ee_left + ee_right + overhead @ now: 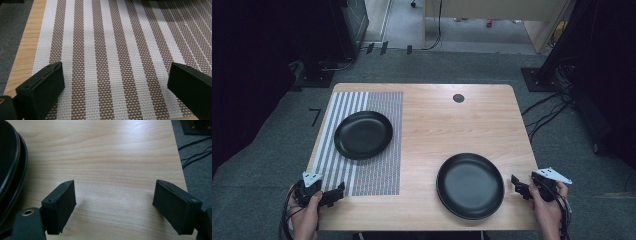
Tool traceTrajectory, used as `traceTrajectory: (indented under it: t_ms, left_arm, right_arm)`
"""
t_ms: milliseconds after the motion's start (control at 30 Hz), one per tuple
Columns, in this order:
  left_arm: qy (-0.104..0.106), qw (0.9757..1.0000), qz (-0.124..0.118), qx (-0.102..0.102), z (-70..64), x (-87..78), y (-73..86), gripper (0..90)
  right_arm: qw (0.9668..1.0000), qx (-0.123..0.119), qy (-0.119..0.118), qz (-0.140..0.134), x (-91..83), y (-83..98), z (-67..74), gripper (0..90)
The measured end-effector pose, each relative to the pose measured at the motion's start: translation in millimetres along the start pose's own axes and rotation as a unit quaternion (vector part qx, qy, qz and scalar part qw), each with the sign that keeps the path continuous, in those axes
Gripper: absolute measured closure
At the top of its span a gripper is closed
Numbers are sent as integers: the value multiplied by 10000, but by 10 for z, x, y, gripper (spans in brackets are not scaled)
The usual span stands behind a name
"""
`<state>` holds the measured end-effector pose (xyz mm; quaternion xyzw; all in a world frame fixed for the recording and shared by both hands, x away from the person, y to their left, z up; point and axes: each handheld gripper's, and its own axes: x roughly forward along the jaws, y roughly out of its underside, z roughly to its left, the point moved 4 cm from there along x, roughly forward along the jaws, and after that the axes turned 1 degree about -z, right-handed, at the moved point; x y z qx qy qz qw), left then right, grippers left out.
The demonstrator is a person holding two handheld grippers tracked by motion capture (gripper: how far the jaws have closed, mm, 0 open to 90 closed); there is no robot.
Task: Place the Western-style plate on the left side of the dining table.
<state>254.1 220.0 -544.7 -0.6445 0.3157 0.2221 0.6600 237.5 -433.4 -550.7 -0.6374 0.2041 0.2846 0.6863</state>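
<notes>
A black plate (363,135) rests on a brown-and-white striped placemat (377,172) on the left half of the wooden table (452,125). A second black plate (470,186) lies on bare wood near the front right. My left gripper (337,194) hovers at the placemat's near left corner, open and empty. In the left gripper view, that gripper (116,72) has its jaws spread wide over the placemat (112,37). My right gripper (518,187) sits just right of the second plate, open. In the right gripper view, this gripper (115,190) is above bare table (112,150), with the plate's rim (11,170) at the left.
A small dark round cap (458,98) is set into the table near its far edge. Grey carpet surrounds the table, with cables (547,107) on the floor to the right. The table's right edge runs close beside the right gripper.
</notes>
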Motion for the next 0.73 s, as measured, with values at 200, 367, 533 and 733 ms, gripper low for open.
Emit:
traceTrajectory:
  t_ms: [200,367,533,733]
  left_arm:
    - [-87,9999,-71,116,-19,12,22,0]
    - [-87,9998,-100,118,-20,12,28,0]
    - [-88,9998,-99,123,-20,12,28,0]
    - [-110,9998,-99,116,-21,17,24,0]
  right_arm:
    - [9992,-277,258,133,29,9,77,145]
    - [9992,-277,256,134,29,9,77,144]
    - [9992,-289,253,136,31,9,78,138]
    - [9992,-275,251,144,31,9,81,136]
